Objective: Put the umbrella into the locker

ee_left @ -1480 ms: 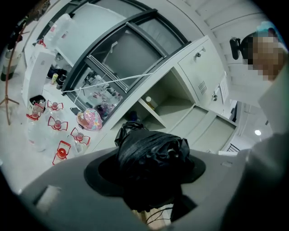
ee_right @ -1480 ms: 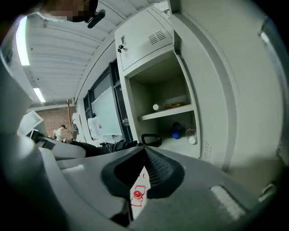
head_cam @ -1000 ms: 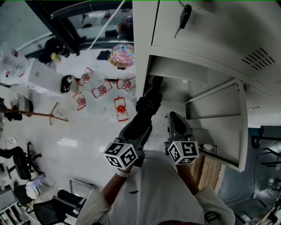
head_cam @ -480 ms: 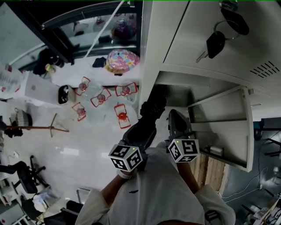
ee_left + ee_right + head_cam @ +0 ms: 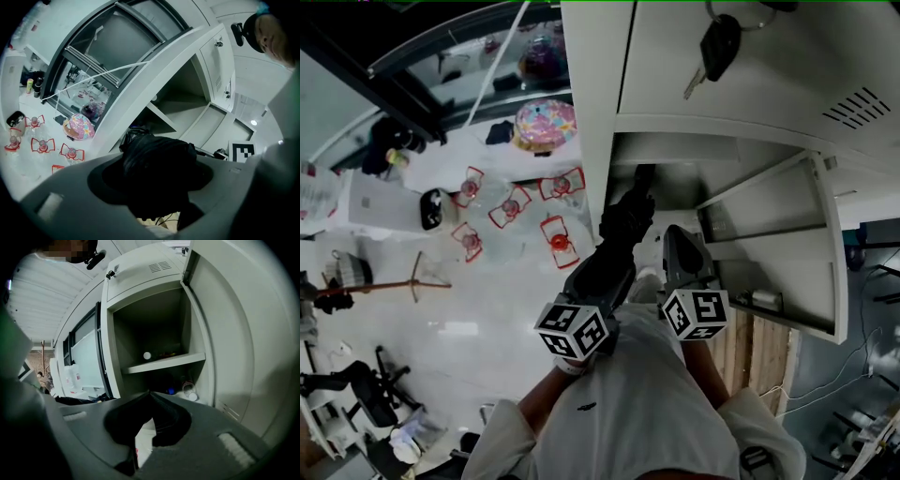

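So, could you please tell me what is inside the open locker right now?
On the shelf, a small white ball and some small coloured bits. Below it, a blue item and a white-capped container; the right gripper body covers the rest.

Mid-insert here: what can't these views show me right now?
- Tip of the umbrella: in the head view it is lost in the locker compartment's shadow, so contact is unclear.
- Left gripper view: the umbrella fills the jaw gap, hiding what lies behind.
- Right gripper view: the shelf items are too small to name.
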Demonstrator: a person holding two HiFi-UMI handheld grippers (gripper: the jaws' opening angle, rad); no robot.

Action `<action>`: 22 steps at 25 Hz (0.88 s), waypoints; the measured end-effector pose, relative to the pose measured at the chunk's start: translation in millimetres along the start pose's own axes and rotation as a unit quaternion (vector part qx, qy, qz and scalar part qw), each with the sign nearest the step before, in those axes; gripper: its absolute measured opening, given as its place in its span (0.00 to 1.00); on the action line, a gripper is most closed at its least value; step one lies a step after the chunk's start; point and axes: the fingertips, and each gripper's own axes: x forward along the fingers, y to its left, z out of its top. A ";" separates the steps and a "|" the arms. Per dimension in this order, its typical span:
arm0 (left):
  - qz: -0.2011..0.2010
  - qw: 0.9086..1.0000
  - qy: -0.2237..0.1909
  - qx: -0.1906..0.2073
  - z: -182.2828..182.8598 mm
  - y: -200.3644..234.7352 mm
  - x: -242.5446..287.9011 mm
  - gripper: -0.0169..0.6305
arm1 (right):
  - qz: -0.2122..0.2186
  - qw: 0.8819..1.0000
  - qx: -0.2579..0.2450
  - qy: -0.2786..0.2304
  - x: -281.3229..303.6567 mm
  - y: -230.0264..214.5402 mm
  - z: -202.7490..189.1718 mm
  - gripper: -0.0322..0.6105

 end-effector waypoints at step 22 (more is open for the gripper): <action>0.033 0.999 0.003 0.028 -6.5 16.8 78.7 0.51 | -0.061 0.997 0.030 -0.025 -18.6 -38.5 1.8 0.05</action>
